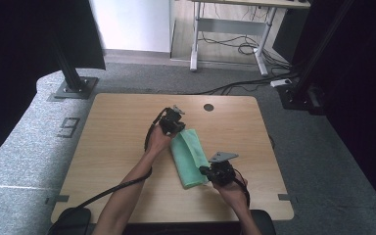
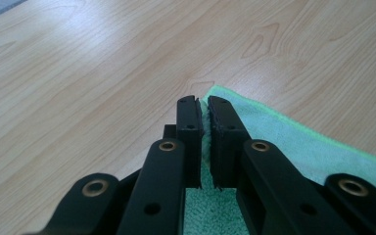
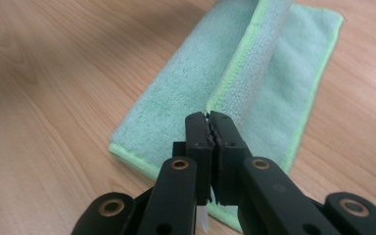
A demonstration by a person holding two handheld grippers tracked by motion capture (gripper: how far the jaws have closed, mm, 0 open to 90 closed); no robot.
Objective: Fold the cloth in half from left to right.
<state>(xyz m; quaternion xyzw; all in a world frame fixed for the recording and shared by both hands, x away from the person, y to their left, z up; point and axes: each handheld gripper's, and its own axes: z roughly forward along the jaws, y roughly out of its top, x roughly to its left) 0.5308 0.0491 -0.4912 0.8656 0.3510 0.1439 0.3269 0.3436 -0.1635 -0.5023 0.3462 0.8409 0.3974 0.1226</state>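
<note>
Both my grippers, left (image 2: 203,105) and right (image 3: 207,119), clamped on mint-green microfibre cloth (image 1: 190,156) corners; I'd lift evenly, keep edge taut, fold across.

the high view looks down from above on the whole table (image 1: 117,122), far off. each gripper view sits very low, close to the wood, looking along its own jaws. all three share the green cloth (image 1: 188,156) (middle of each frame).
</note>
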